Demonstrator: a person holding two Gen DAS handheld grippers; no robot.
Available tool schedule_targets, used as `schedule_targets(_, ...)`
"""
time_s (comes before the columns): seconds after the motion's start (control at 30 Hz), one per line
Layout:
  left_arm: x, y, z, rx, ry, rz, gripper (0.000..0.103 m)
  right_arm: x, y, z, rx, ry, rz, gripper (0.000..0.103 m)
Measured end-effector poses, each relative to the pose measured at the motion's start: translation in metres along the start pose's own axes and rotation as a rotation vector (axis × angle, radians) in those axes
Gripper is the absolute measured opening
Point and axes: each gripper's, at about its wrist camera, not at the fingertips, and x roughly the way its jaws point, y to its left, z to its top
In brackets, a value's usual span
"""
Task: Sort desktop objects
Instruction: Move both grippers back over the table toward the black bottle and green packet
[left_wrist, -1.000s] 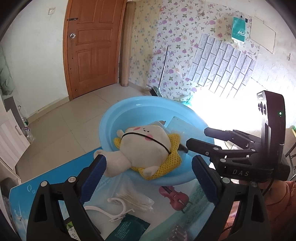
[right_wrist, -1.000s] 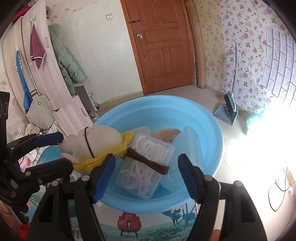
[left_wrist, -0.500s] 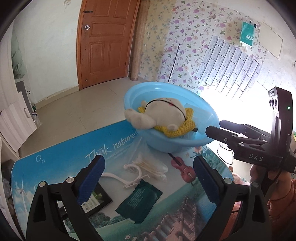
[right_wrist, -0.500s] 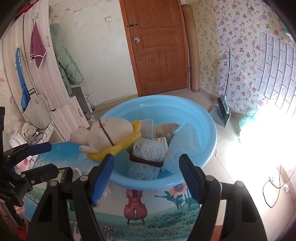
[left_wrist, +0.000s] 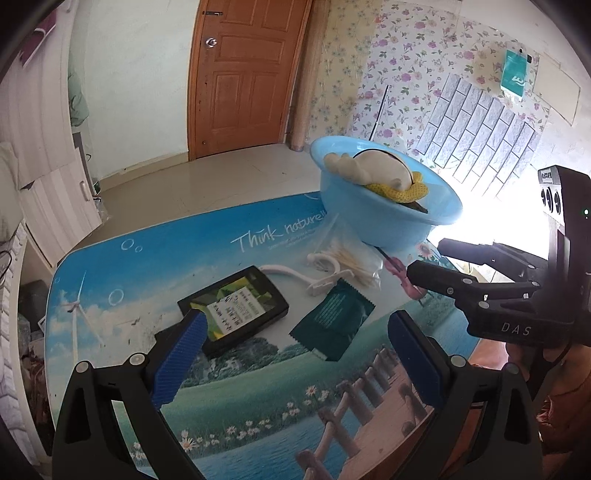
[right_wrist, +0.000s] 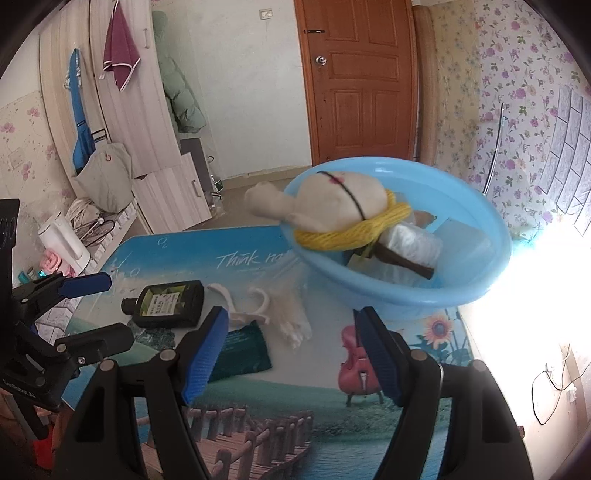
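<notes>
A blue basin stands at the table's far side. It holds a cream plush toy with a yellow scarf and clear plastic boxes. On the table lie a flat black bottle, a dark green sachet, a white plastic clip and a bag of cotton swabs. My left gripper is open and empty above the bottle and sachet. My right gripper is open and empty above the sachet and swabs.
The table has a printed landscape cover. Its far edge drops to a tiled floor. A wooden door and a flowered wall are behind. A white cabinet and a white kettle stand at the left.
Both grippers have drawn back from the basin toward the near side of the table. The basin and toy now look smaller and the bottle, sachet, clip and swabs have come into view.
</notes>
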Motion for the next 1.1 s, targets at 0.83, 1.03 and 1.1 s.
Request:
schedule_targets(0.83, -0.019, 0.024, -0.037, -0.065, 0.001, 0.053, 0.102, 0.006, 0.057, -0.030, -0.116, 0.097, 0.040, 0.072)
schedule_targets(1.03, -0.016, 0.018, -0.038, -0.049, 0.009, 0.056, 0.102, 0.004, 0.049, -0.034, -0.097, 0.097, 0.038, 0.072)
schedule_targets(1.1, -0.015, 0.017, -0.038, -0.048, 0.013, 0.059, 0.102, 0.003, 0.047, -0.036, -0.090, 0.097, 0.040, 0.072)
